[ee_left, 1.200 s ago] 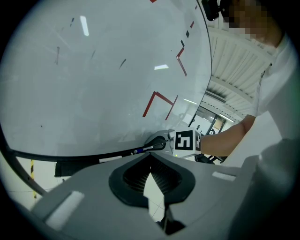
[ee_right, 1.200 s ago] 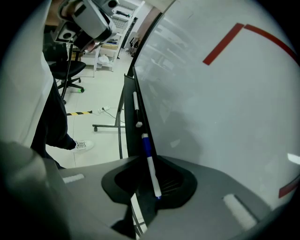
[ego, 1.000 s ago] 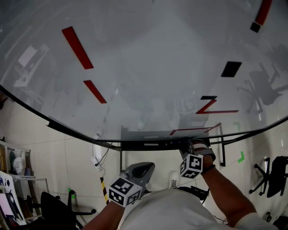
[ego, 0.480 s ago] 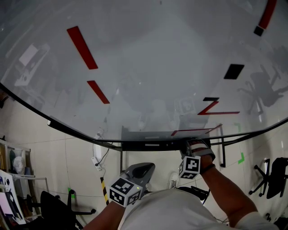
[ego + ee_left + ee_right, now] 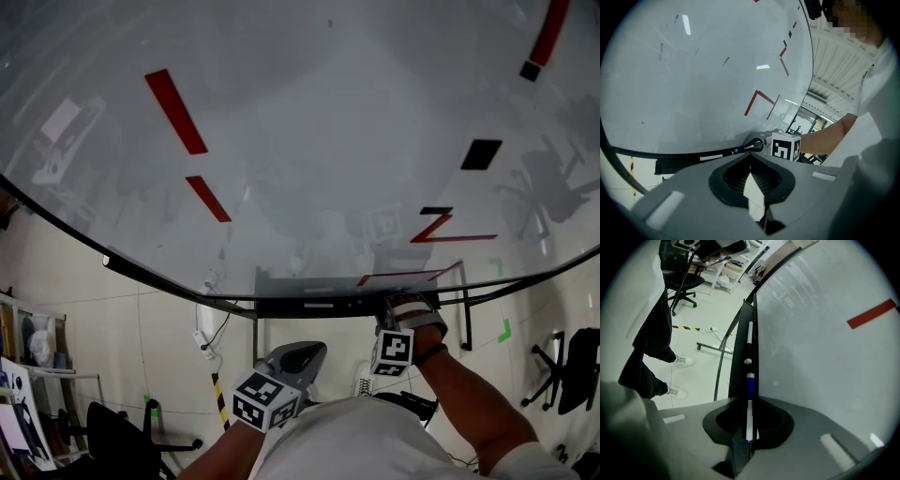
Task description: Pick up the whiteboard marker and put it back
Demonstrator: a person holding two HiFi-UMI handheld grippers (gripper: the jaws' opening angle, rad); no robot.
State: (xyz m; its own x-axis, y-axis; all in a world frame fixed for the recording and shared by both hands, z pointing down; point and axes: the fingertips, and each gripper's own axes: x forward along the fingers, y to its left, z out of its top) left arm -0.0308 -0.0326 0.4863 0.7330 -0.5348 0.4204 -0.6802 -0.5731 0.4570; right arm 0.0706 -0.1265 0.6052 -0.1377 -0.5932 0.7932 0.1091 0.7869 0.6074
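The whiteboard marker [image 5: 750,385], white with a blue band, lies along the black tray [image 5: 740,366] under the whiteboard [image 5: 309,141]. My right gripper [image 5: 749,414] is shut on the marker's white barrel, right at the tray. In the head view the right gripper [image 5: 403,307] sits at the tray's [image 5: 309,305] right part. From the left gripper view the marker [image 5: 746,148] shows on the tray beside the right gripper's marker cube [image 5: 786,146]. My left gripper [image 5: 302,351] hangs below the tray, apart from it. Its jaws [image 5: 750,169] meet at the tips with nothing between them.
A second white marker [image 5: 750,333] lies farther along the tray. Red lines [image 5: 176,111] and a black patch [image 5: 481,154] mark the board. Office chairs [image 5: 565,367] [image 5: 117,433] stand on the tiled floor. The board's stand leg [image 5: 723,350] and the person's shoes [image 5: 678,361] are below.
The right gripper has stayed at the tray with the marker, dropping only slightly. The left gripper has shifted a little to the right.
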